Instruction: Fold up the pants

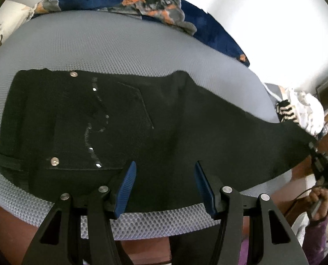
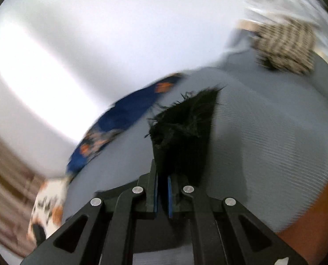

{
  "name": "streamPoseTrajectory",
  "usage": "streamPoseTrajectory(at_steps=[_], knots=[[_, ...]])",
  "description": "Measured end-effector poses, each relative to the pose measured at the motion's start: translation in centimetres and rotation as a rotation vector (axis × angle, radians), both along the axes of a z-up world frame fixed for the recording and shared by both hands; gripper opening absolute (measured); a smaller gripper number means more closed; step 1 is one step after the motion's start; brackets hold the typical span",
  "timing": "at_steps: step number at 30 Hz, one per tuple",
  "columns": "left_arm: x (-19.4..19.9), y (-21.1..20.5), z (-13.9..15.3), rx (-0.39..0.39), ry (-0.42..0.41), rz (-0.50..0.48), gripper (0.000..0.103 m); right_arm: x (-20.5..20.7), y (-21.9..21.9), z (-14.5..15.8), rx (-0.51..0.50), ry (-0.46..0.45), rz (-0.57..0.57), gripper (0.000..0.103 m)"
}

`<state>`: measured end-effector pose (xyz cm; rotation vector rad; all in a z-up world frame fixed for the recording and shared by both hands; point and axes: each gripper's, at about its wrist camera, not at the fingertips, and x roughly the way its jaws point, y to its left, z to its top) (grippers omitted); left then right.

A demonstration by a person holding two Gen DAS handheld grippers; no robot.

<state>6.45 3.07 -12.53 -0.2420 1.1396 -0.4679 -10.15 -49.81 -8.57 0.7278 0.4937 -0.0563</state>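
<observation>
- Left wrist view: black pants [image 1: 124, 128] spread flat on a grey mesh mattress [image 1: 110, 42], waist end at the left, legs running off toward the right edge.
- Metal studs [image 1: 54, 161] and a stitched pocket visible on the seat of the pants.
- Left gripper [image 1: 164, 187] poised over the near edge of the mattress, blue pads [image 1: 126, 190] standing apart, nothing pinched between them; whether the tips touch the cloth cannot be told.
- Far leg end of the pants lifted off the right edge of the mattress, pulled into a point toward the right gripper [image 1: 323, 170], seen small at the right edge of this view with a hand [image 1: 318, 201] and a purple sleeve [image 1: 316, 238] below it.
- Blue patterned blanket [image 1: 155, 4] bunched along the far edge of the mattress, against a white wall [image 1: 263, 17].
- Pile of light and striped clothes [image 1: 296, 108] just past the right far corner.
- Right wrist view, blurred: right gripper [image 2: 162, 190] clamped tight on the frayed hem of the pants [image 2: 183, 137], black cloth rising from between the blue pads [image 2: 169, 196].
- Grey mattress [image 2: 274, 143] beneath, blue blanket [image 2: 128, 112] along its edge at the left, a checked cloth [image 2: 285, 46] at the upper right.
</observation>
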Motion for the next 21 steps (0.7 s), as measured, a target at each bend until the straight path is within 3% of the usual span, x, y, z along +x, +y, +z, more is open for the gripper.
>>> streamPoseTrajectory(at_steps=[3, 7, 11, 15, 17, 21], knots=[[-0.2, 1.4, 0.6, -0.020, -0.013, 0.015, 0.056, 2.5, 7.1, 3.4, -0.047, -0.051, 0.177, 0.005], [-0.1, 3.4, 0.4, -0.010, -0.027, 0.043, 0.057, 5.3, 16.0, 3.4, -0.021, -0.056, 0.386, 0.006], [0.4, 5.6, -1.3, -0.019, 0.007, 0.088, 0.057, 8.3, 24.8, -1.6, -0.062, 0.056, 0.555, 0.005], [0.6, 7.1, -2.9, -0.057, 0.057, 0.127, 0.057, 10.4, 30.0, -9.7, -0.128, 0.274, 0.628, 0.006], [0.6, 7.5, -3.4, -0.076, 0.075, 0.138, 0.057, 10.2, 30.4, -10.9, -0.149, 0.299, 0.626, 0.006], [0.7, 7.6, -3.8, -0.074, 0.077, 0.134, 0.057, 9.8, 30.5, -9.7, -0.211, 0.263, 0.635, 0.006]])
